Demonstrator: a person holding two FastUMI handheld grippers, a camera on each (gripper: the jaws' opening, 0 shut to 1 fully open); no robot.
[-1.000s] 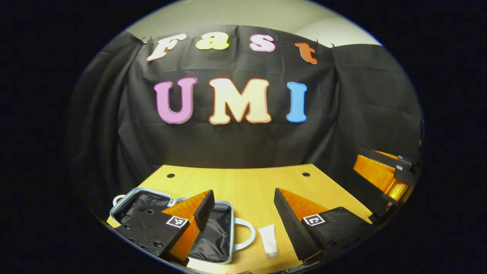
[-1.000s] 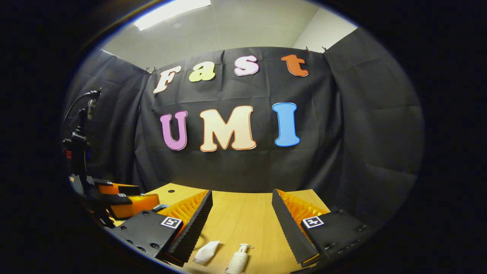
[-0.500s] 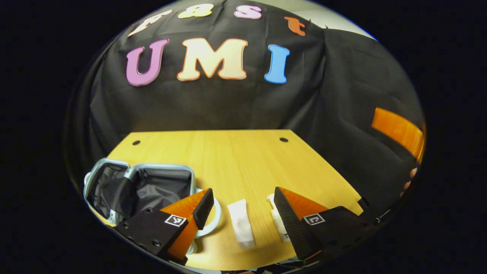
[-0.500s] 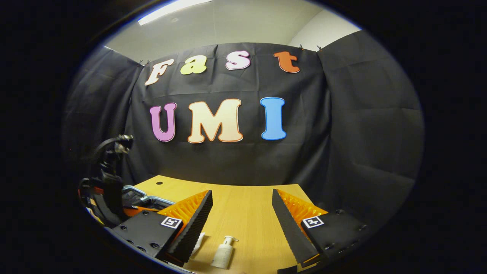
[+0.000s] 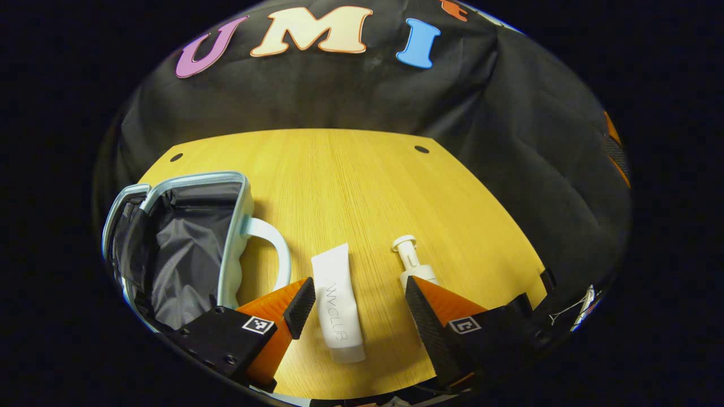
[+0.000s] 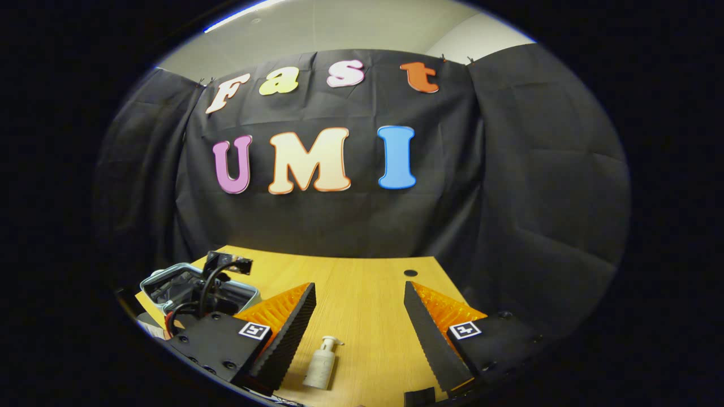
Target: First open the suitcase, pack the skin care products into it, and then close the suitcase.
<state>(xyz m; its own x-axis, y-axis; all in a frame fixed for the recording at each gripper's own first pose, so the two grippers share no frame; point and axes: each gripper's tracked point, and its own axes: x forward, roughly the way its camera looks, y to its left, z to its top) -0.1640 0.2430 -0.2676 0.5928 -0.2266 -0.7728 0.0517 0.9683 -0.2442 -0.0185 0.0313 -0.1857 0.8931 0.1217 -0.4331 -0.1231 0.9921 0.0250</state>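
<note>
The small pale-blue suitcase point(image 5: 186, 237) lies open at the table's left, its dark lining showing and its white handle point(image 5: 274, 254) facing right. A white tube point(image 5: 338, 299) lies flat on the wood between the fingers of my left gripper point(image 5: 356, 297), which is open and hangs just above it. A white pump bottle point(image 5: 412, 265) stands right of the tube, partly behind my left gripper's right finger. In the right gripper view the same pump bottle point(image 6: 320, 364) stands between the fingers of my open right gripper point(image 6: 359, 325), and the suitcase point(image 6: 186, 285) sits at the far left.
The wooden table point(image 5: 350, 186) has two cable holes near its back edge and the black cloth wall close behind. In the right gripper view the left gripper's body with its black cable point(image 6: 212, 280) hangs over the suitcase.
My left gripper has tilted down and moved right, so the tube now lies between its fingers. The right gripper has shifted slightly and the bottle sits more centred between its fingers.
</note>
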